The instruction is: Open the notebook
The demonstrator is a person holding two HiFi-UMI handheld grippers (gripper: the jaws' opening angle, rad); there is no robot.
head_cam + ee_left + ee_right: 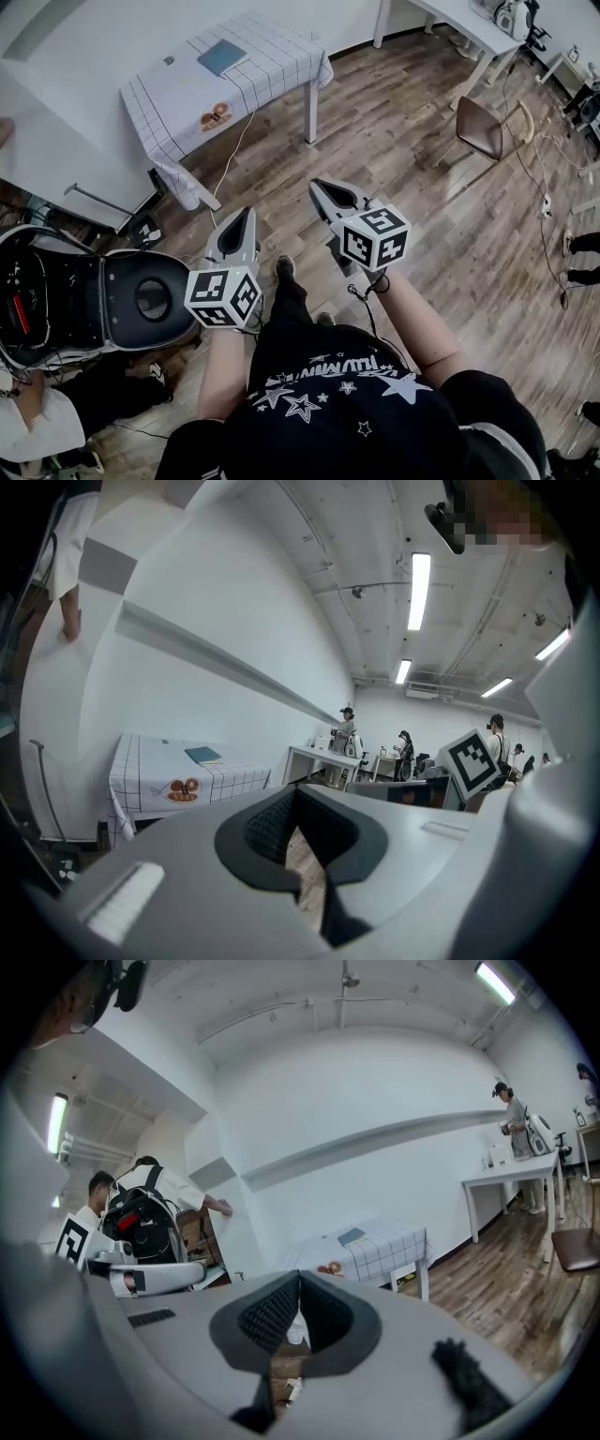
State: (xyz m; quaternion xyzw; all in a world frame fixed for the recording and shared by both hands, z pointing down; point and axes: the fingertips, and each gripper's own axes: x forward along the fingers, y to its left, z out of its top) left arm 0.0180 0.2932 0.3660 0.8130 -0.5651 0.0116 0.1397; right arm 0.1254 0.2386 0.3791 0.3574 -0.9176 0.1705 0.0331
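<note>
Head view: notebook (pixel 222 56) lies on the checked desk (pixel 281 58), far left, apparently unopened and well apart from me. Left tongs (pixel 246 216) and right tongs (pixel 319 190) are both closed, empty. My reading: nothing within reach, so no grip needed yet.

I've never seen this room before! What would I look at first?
The two grey grippers with black-and-white cubes in the middle: the left gripper and the right gripper, both shut and empty over the wooden floor. Beyond them, at the upper left, a table with a checked cloth holds a blue notebook.
</note>
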